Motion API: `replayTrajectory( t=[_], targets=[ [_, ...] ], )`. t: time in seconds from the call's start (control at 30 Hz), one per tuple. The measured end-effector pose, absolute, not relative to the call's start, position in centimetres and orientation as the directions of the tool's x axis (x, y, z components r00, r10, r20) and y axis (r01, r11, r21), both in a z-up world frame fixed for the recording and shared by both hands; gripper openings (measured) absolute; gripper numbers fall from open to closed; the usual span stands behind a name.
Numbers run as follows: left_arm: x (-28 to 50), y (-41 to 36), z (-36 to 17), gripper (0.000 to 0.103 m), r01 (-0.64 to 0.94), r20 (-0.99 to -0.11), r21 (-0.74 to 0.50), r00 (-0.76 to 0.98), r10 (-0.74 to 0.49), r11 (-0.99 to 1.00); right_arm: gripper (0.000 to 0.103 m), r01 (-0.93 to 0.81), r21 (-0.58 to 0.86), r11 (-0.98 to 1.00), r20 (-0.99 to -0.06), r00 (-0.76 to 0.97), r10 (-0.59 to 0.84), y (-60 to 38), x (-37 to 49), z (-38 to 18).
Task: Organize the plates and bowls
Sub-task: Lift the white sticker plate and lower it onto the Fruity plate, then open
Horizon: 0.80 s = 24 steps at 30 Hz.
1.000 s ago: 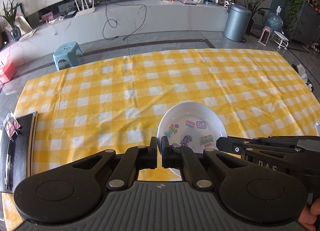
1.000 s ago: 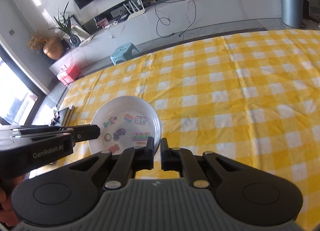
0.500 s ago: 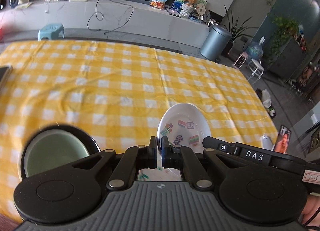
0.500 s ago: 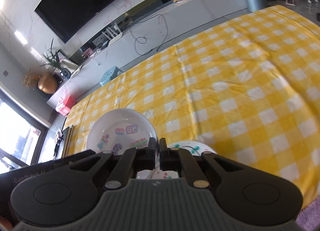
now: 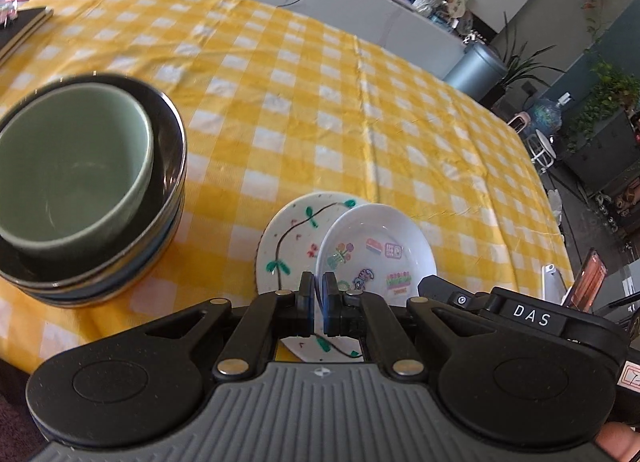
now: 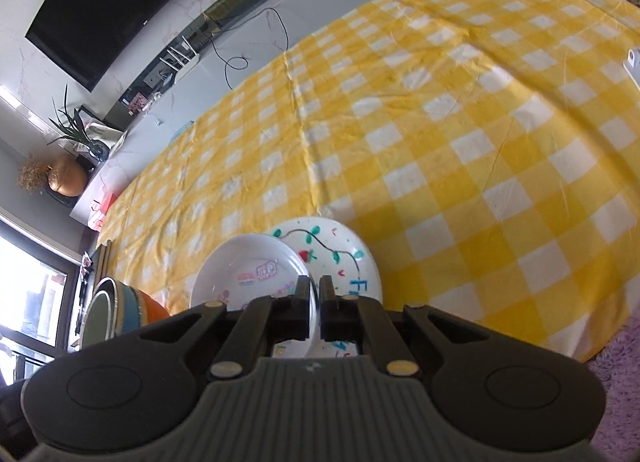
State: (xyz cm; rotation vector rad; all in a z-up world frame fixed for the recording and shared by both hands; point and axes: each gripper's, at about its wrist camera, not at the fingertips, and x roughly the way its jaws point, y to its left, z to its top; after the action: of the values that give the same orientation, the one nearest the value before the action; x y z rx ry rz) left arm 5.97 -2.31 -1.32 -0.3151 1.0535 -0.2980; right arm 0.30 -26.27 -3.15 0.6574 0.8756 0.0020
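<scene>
White sticker plate [image 5: 374,250] is pinched at its near rim by both left gripper [image 5: 319,304] and right gripper [image 6: 315,308] (jaws narrow), held tilted just above the vine-painted plate [image 5: 286,238]; bowl stack [image 5: 86,189] is seen well left

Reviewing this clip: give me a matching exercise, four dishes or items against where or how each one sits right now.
Things:
1. sticker plate
2. vine-painted plate
3. green bowl
4. dark notebook

States:
A. nested in the dark bowl stack
B. lying on the cloth under the held plate
C. at the far left table edge
D. pinched at its rim by both grippers

Pairs: 1-D, 2-B, 3-A, 4-C
</scene>
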Motion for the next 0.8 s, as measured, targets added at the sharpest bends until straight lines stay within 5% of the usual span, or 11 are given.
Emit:
replayTrajectory(
  t=[0.8],
  targets=[
    [6.6,-4.1,-3.4,0.005,0.101,-0.837,-0.294,0.454,-0.307,0.950,0.004,0.254,0.474,0.843,-0.744,0.627,0.230,-25.4,2.1,-5.4]
  ],
)
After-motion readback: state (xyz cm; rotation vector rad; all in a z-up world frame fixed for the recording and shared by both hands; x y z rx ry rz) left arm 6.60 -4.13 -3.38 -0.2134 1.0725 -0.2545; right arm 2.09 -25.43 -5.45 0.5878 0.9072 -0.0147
